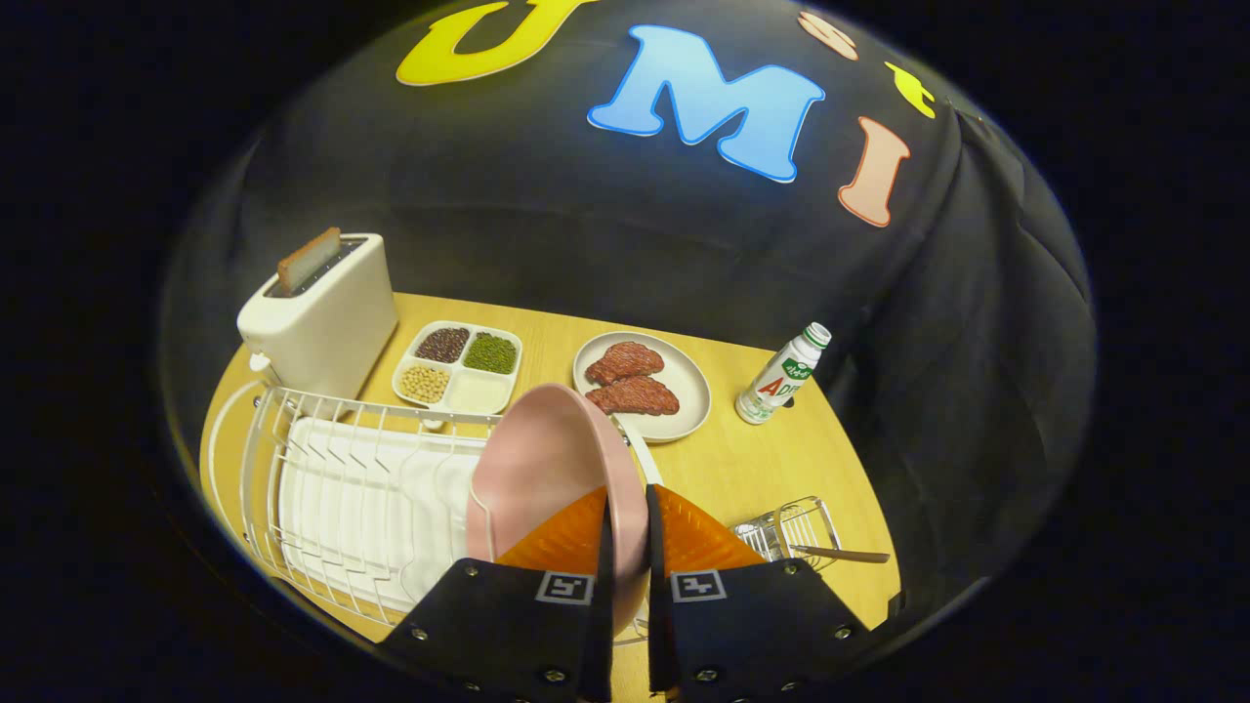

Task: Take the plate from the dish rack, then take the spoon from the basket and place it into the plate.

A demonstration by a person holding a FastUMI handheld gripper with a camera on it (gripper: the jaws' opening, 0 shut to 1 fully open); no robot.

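Note:
A pink plate (542, 469) stands on edge at the right end of the white wire dish rack (332, 488). My gripper (625, 532) is shut on the plate's rim, one orange finger (566, 542) on each face. The plate appears raised slightly above the rack's wires. To the right of my fingers sits a small wire basket (791, 527) with a spoon (850, 556) lying in it, its brown handle sticking out to the right.
A white toaster (322, 312) with a slice of bread stands behind the rack. Beyond the plate are a divided tray of beans (459, 366), a plate with meat (645, 386) and a small bottle (781, 376). The wooden table (781, 459) ends near the basket.

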